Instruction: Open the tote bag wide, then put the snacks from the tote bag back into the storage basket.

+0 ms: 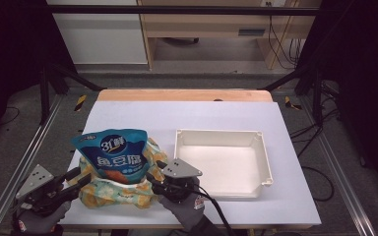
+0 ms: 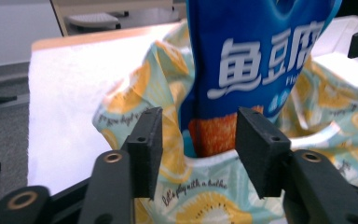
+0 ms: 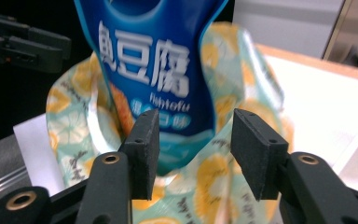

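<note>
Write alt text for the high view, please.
A blue snack bag stands inside a fruit-print cloth bag on a white table, flanked by the open left gripper and right gripper. An empty white tray sits to the right.

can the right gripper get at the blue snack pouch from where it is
Probably yes: the right gripper is open beside the fabric bag, and the blue snack pouch sticks up out of it with nothing between.

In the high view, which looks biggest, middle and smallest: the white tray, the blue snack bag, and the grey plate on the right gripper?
1. White tray, clearly the biggest.
2. Blue snack bag, partly hidden inside the orange-print cloth bag.
3. Grey plate, the smallest.
</note>
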